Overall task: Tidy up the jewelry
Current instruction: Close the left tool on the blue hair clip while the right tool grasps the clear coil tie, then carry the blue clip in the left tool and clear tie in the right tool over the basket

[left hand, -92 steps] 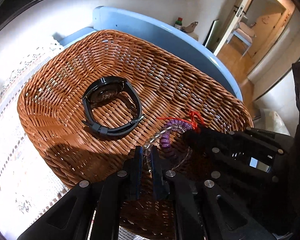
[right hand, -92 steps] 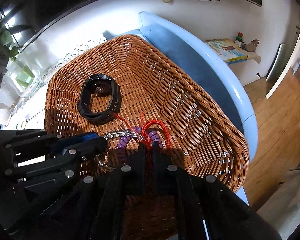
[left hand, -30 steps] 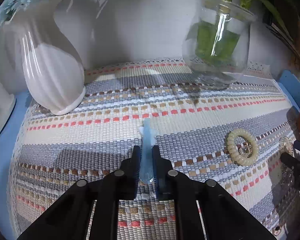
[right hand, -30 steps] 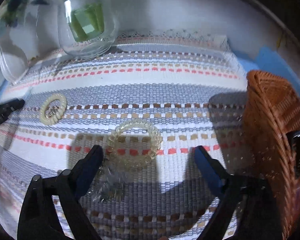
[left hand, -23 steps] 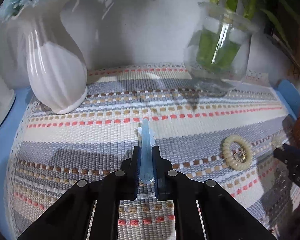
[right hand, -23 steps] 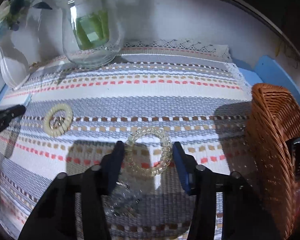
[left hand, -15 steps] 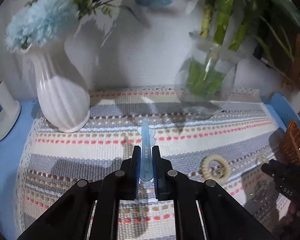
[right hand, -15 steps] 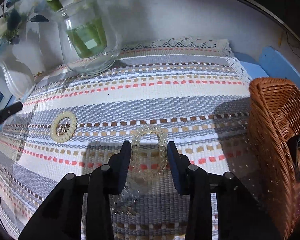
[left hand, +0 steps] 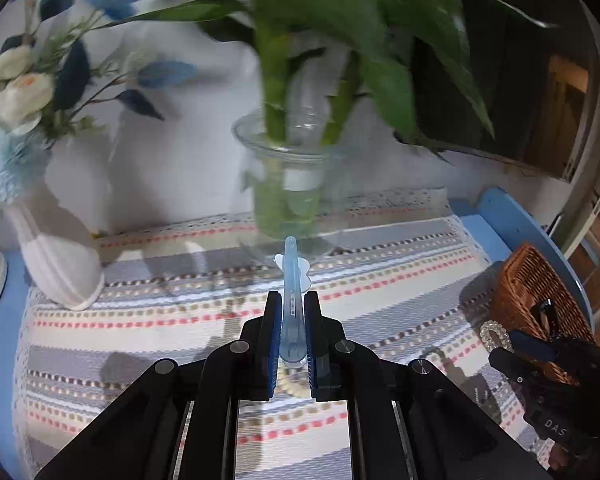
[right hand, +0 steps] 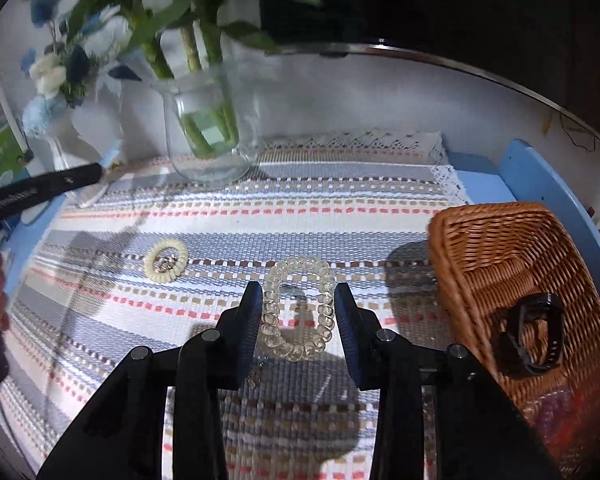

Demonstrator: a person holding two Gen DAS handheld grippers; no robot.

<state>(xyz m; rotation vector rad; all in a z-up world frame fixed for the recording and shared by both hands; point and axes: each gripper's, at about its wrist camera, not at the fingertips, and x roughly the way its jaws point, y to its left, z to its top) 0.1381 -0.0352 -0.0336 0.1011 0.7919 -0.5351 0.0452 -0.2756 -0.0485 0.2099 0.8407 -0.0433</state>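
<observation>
Right claw [right hand: 296,320] clamped on a clear spiral bracelet [right hand: 298,312], lifted above the striped mat [right hand: 340,216]. Left claw [left hand: 292,332] closed on a pale blue hair clip [left hand: 291,280]. Best carried toward the wicker basket [right hand: 500,248] at 3 o'clock, kept level, released low inside beside the black watch [right hand: 534,334], clear of the rim. Cream spiral band [right hand: 166,260] left on the mat at 10 o'clock. Blue counter [right hand: 480,178] beneath; glass vase [right hand: 208,136] of green stems at 11 o'clock, white vase [left hand: 60,264] beside it, against a pale wall.
</observation>
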